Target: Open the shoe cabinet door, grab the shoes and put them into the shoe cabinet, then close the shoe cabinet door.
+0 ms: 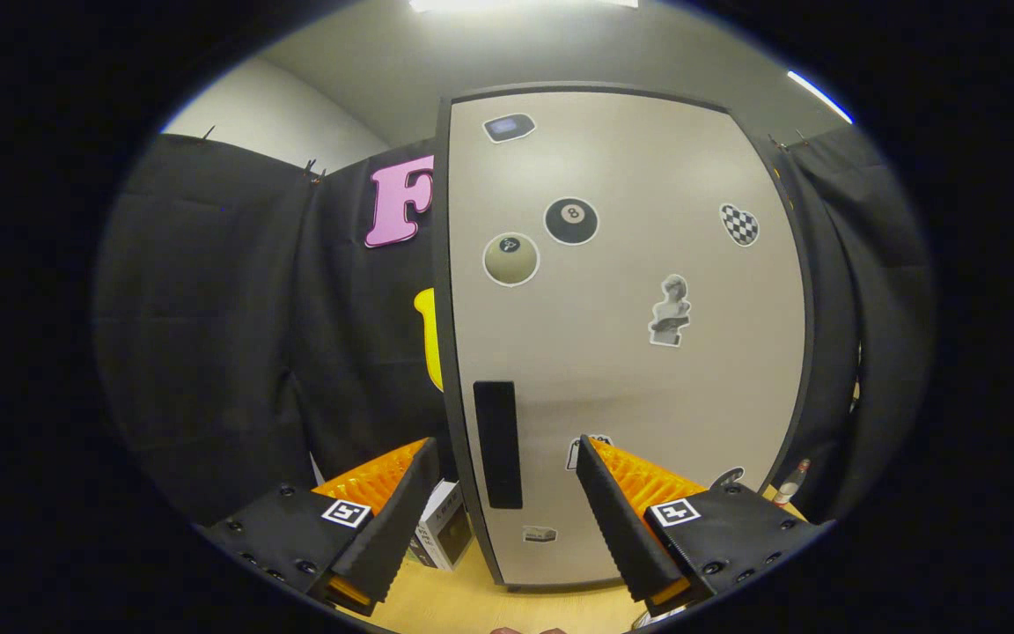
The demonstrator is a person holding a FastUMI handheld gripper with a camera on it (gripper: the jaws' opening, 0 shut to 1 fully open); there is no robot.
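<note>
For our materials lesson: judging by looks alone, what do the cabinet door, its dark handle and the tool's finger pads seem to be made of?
Cabinet door: probably laminated board, smooth matte beige with a soft sheen.
Dark handle: flat matte black, perhaps plastic or a recess; unclear.
Finger pads: orange and ribbed, likely rubber or soft plastic.
The tool stands open, its fingers either side of the door's edge.

The gripper (507, 493) is held with its fingers spread apart, nothing between them. Just beyond them the shoe cabinet door (621, 352) is seen closed, its black handle (497, 445) framed between the fingers.
</note>
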